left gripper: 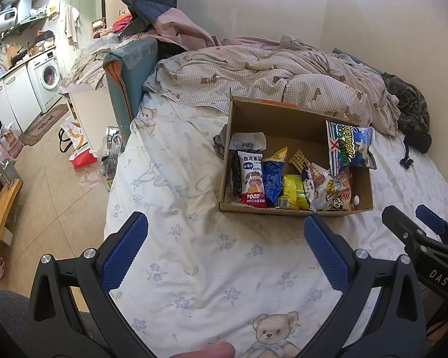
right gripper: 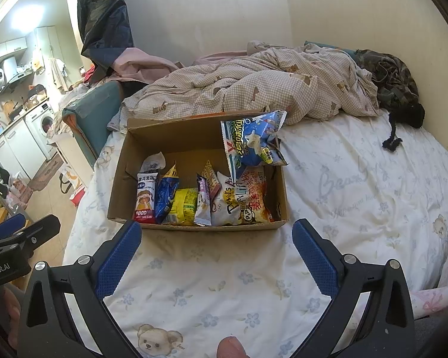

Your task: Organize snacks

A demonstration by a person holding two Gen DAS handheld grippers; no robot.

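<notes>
A brown cardboard box [left gripper: 286,119] [right gripper: 176,132] sits on the bed and holds several snack packets standing in a row along its near wall. A red-and-white rice cake packet [left gripper: 251,180] [right gripper: 145,197] is at the left end, then a blue packet [right gripper: 166,195] and a yellow packet [left gripper: 292,191] [right gripper: 184,205]. A blue chip bag [left gripper: 348,143] [right gripper: 251,143] leans on the box's right wall. My left gripper [left gripper: 225,232] is open and empty over the sheet in front of the box. My right gripper [right gripper: 216,238] is open and empty, just short of the box's near wall.
A white sheet [left gripper: 194,253] with bears and flowers covers the bed. A checked duvet [left gripper: 268,71] is bunched behind the box, with dark clothing [right gripper: 391,80] at the far right. The bed's left edge drops to a tiled floor [left gripper: 53,179] with bags.
</notes>
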